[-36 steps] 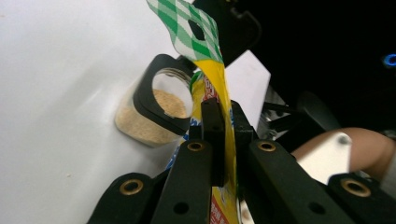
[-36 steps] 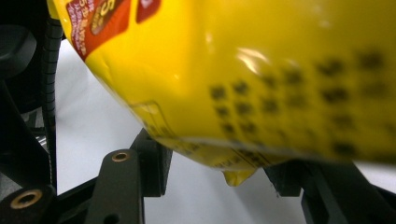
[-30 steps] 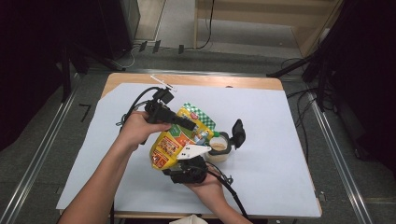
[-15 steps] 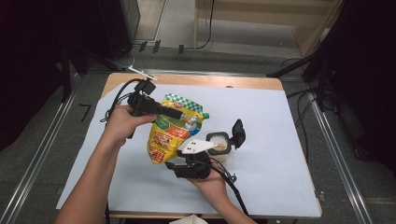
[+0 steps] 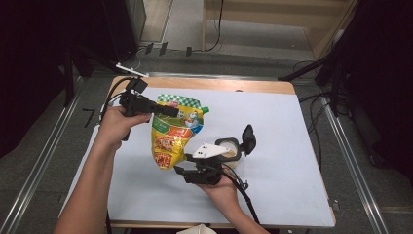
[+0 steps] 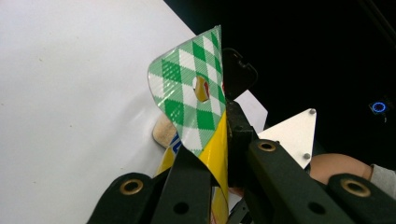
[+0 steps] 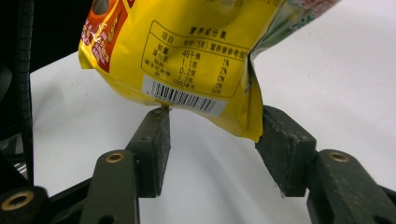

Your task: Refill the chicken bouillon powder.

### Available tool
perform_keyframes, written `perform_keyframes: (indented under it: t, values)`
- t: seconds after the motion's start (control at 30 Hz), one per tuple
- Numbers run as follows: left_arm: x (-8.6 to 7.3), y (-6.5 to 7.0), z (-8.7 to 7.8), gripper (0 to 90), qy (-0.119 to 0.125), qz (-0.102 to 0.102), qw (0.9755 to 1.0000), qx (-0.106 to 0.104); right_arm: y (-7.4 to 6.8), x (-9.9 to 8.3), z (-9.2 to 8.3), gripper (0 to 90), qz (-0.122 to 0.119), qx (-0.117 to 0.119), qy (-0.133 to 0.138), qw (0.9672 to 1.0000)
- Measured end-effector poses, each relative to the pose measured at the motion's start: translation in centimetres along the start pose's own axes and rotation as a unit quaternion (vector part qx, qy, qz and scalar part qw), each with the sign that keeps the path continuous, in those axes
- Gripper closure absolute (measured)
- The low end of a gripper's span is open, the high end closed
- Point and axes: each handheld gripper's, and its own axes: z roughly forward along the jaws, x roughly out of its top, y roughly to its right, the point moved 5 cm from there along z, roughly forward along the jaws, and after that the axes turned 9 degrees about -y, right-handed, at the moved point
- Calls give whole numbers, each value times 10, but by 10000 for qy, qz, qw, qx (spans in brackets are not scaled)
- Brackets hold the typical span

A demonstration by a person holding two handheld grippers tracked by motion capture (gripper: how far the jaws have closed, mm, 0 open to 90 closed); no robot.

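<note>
table: wooden top, bare only along the far edge.
white sheet: covers nearly the whole table; serves as the work surface.
pouch: yellow, with a green-checked top; hangs upright over the left half of the white sheet, lifted clear of it, top far and bottom near.
left gripper: held at the far left; jaws pressed together on the checked top of the pouch, seen pinched between them in the left gripper view; carries the pouch's whole weight.
right gripper: held near the middle, aimed at the pouch's bottom; jaws spread in the right gripper view, with the bottom edge of the pouch sitting at the pad tips, not squeezed.
container: small, round and pale; stands on the white sheet just right of the pouch; contents too small to tell.
lid: black, tipped up at the container's far-right side, so the mouth stands open.
barcode: on the pouch's back, just above the spread pads.
hang hole: punched in the checked top, above the pinch.
done: pouch picked up and hung by its top; container opened.
left: by judgement, closing on the bottom edge for a two-point hold, then tilting or opening the pouch toward the container; top seal looks intact.
</note>
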Motion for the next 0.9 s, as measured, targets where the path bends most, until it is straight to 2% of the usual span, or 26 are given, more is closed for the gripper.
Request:
perform_keyframes:
  t: [0.27, 0.37, 0.63, 0.77, 0.9]
  values:
    - [-2, -2, -10, 900, 63, -5, 10000, 56, 3, 2, -3, 473, 71, 12, 52, 10000]
    - [-3, -7, -12, 900, 72, -67, 9996, 246, 4, 3, -5, 475, 98, 69, 94, 9999]
    - [-2, -28, -18, 900, 272, -250, 9981, 493, 4, 0, -2, 475, 80, 76, -16, 9999]
    - [0, -35, -18, 900, 405, -283, 9972, 559, 3, -1, 0, 475, 75, 83, -56, 9999]
    - [2, -40, -13, 900, 447, -212, 9965, 678, 3, -2, 1, 475, 67, 86, -90, 9999]
